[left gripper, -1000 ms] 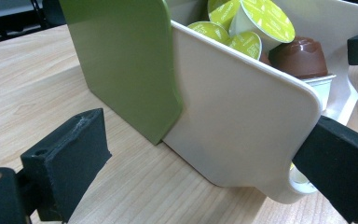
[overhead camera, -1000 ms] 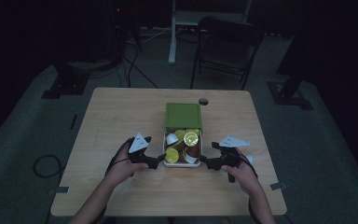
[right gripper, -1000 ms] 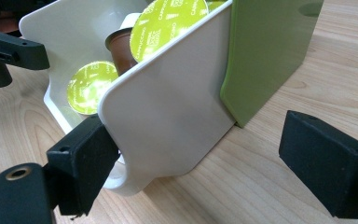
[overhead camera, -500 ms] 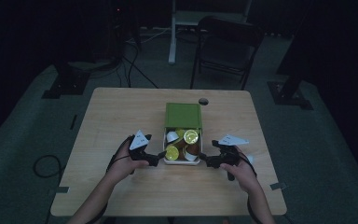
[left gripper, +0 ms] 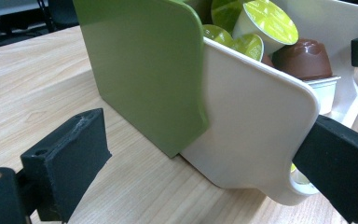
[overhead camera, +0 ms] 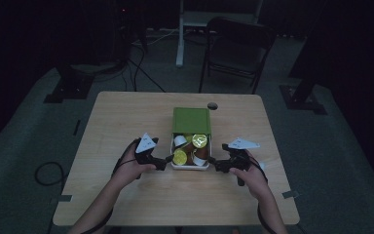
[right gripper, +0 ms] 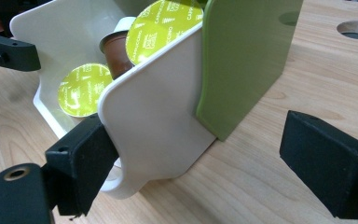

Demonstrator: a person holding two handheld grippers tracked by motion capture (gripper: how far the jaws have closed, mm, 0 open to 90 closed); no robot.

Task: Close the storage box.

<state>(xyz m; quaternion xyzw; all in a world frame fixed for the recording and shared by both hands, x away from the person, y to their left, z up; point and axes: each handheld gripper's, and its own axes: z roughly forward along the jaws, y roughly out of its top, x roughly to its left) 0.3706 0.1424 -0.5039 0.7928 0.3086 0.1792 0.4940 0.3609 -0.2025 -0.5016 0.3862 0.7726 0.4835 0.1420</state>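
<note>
Both hands have edged slightly nearer the person since the earlier frame. Left hand-held gripper (overhead camera: 164, 161) and right hand-held gripper (overhead camera: 215, 164) stand wide open, flanking the white drawer (overhead camera: 190, 165) of coffee capsules (overhead camera: 199, 140) pulled from its green sleeve (overhead camera: 191, 120) mid-table (overhead camera: 126, 122).

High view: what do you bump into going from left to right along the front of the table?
Left hand-held gripper → white tray of coffee capsules → right hand-held gripper.
</note>
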